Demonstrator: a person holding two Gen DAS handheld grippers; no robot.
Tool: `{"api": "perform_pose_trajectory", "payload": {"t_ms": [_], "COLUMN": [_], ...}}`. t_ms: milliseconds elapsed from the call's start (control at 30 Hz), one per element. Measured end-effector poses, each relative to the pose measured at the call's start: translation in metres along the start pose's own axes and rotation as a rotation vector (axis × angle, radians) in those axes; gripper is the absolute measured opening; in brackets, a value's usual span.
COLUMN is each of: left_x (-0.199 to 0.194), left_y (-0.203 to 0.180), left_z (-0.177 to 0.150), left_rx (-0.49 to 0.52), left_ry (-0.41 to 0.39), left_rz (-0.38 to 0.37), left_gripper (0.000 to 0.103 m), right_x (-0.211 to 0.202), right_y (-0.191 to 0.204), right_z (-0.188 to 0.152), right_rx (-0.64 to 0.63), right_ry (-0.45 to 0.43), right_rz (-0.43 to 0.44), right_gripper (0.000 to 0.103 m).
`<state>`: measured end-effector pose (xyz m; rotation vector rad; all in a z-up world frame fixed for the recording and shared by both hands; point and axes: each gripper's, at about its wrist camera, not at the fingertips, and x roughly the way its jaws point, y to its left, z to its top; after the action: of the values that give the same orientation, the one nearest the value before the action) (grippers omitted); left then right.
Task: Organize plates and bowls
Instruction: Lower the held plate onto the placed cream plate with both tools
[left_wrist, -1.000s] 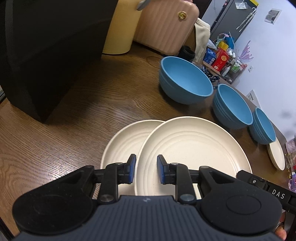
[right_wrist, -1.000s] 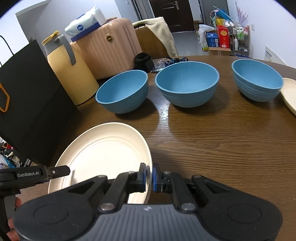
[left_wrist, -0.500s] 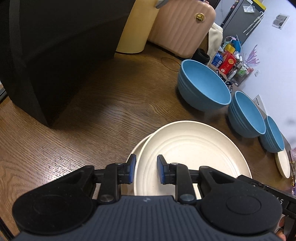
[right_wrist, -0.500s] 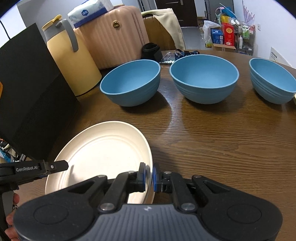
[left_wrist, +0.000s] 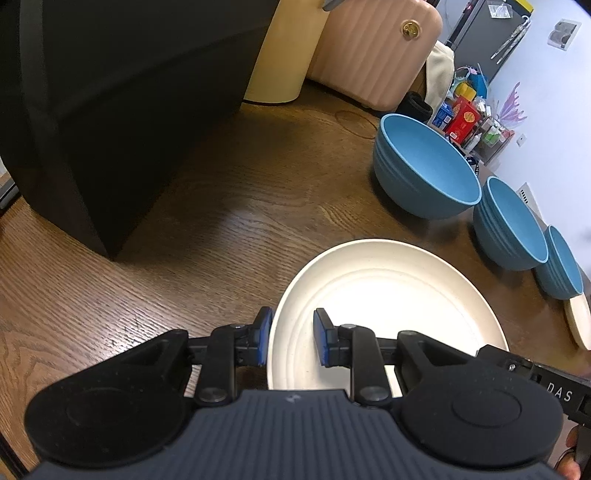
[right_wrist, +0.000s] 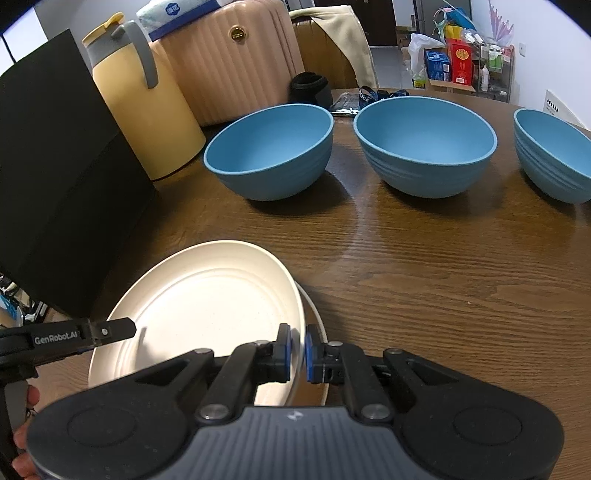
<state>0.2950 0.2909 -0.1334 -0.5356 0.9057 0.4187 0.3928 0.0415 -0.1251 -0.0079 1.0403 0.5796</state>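
Currently, right gripper (right_wrist: 297, 349): pinching the top cream plate (right_wrist: 199, 306) rim, above a lower plate (right_wrist: 320, 332).
Left gripper (left_wrist: 290, 341): fingers apart, straddling that rim.

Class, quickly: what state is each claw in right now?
Left claw: open, straddling the cream plate's rim.
Right claw: shut on the cream plate's rim.

Both wrist views sit low and close over the counter (left_wrist: 229, 206), each looking forward along its tongs. Left view faces rightward along the blue bowls (left_wrist: 424, 173); right view faces them squarely. Shared: the cream plate (right_wrist: 207, 306) and bowls.
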Motion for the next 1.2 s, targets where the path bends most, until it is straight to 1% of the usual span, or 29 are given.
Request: {"api": "perform_pose_trajectory", "payload": {"t_ms": [500,733,1200], "left_x": [0.006,0.008,0.009], "left_y": [-0.006,-0.006,-0.007], "left_z": [-0.001,-0.001,0.0], "left_rx": [0.057,0.062,0.078], "left_ry": [0.006,0.006,0.01], "left_rz": [0.031,0.036,0.046], "left_gripper": [0.024,0.024,0.024], "right_x": [0.006,0.007,0.008], "right_y": [0.005,0.01,0.016], "right_z": [-0.002,-0.001,-0.001], "right_rx": [-0.046,-0.085,-0.111], "right_ry": [0.01,0.006,0.017], "right_rz": [-0.039,-0.054,-0.071], "right_gripper": [0.009,0.01,0.011]}}
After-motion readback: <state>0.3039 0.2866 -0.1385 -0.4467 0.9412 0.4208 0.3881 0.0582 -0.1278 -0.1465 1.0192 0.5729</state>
